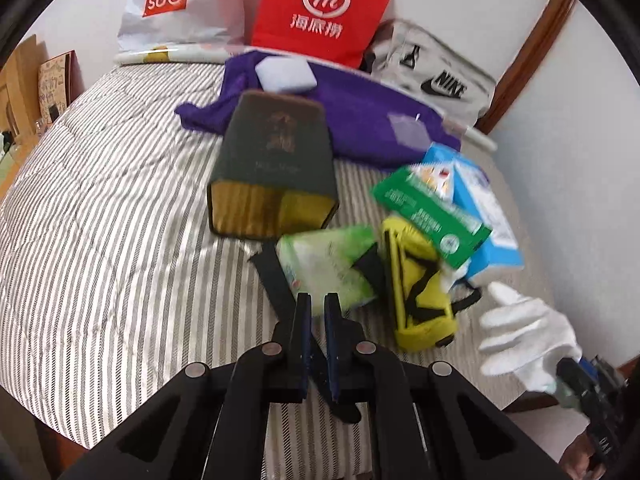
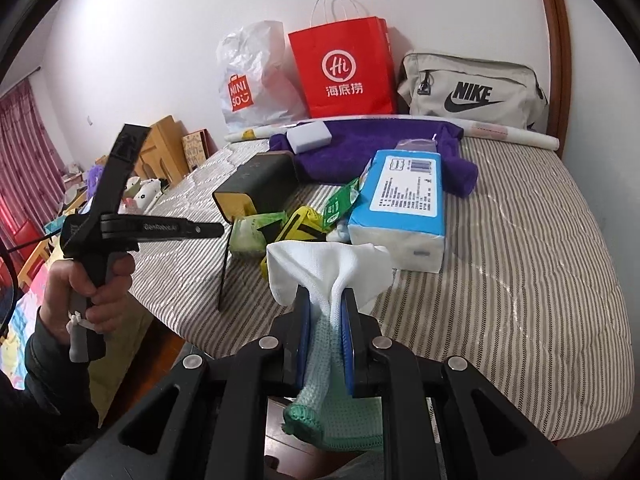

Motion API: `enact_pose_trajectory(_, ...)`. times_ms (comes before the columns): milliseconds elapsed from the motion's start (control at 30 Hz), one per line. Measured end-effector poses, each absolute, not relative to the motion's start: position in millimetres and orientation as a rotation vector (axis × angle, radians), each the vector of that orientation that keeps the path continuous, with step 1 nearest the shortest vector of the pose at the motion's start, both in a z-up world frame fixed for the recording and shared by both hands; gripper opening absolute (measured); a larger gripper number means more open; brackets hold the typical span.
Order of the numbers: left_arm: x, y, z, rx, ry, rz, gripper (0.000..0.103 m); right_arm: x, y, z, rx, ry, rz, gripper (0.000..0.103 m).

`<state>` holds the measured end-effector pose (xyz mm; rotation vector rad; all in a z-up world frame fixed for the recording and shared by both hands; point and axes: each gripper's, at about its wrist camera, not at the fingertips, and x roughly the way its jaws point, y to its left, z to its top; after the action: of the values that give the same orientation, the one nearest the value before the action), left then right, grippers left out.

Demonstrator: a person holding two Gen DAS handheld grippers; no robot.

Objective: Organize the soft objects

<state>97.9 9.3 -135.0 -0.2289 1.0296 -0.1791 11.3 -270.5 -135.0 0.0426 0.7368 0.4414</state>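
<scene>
From my left tool point(image 1: 316, 312), pads together on nothing, the packets ahead lie jumbled on the striped bed point(image 1: 100, 220). My right tool point(image 2: 325, 308) clamps a white knit glove point(image 2: 320, 268); sorting looks barely started.

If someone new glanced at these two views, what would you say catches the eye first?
Probably the bright red paper bag standing against the wall at the far edge of the striped bed, between a white plastic bag and a grey sports bag. Next, the white knitted glove pinched in the right tool, and the purple towel spread before the bags.
</scene>
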Motion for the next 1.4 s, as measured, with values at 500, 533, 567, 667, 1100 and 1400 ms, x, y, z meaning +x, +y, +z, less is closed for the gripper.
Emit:
enact_pose_trajectory(500, 105.4, -8.0, -166.6, -0.147, 1.095, -0.088, 0.035, 17.2, -272.8, -152.3, 0.057, 0.778, 0.449, 0.014)
enact_pose_trajectory(533, 106.0, -7.6, -166.5, -0.131, 1.094, -0.067, 0.027, 17.6, -273.8, -153.1, 0.060, 0.780, 0.446, 0.014)
enact_pose_trajectory(567, 106.7, -5.6, -167.1, -0.115, 1.094, -0.054, 0.011, 17.9, -274.8, -153.7, 0.062, 0.781, 0.443, 0.014)
enact_pose_trajectory(667, 107.5, 4.0, -168.0, -0.146, 1.096, -0.075, 0.009, 18.9, -277.9, -155.5, 0.071, 0.784, 0.441, 0.014)
enact_pose_trajectory(1100, 100.5, 16.6, -157.9, -0.173, 1.070, -0.081, 0.004, 18.5, -277.4, -153.1, 0.068, 0.777, 0.442, 0.014)
enact_pose_trajectory(1400, 87.0, 33.9, -137.2, -0.199, 1.018, -0.097, 0.004, 10.9, -272.8, -139.9, 0.064, 0.741, 0.459, 0.014)
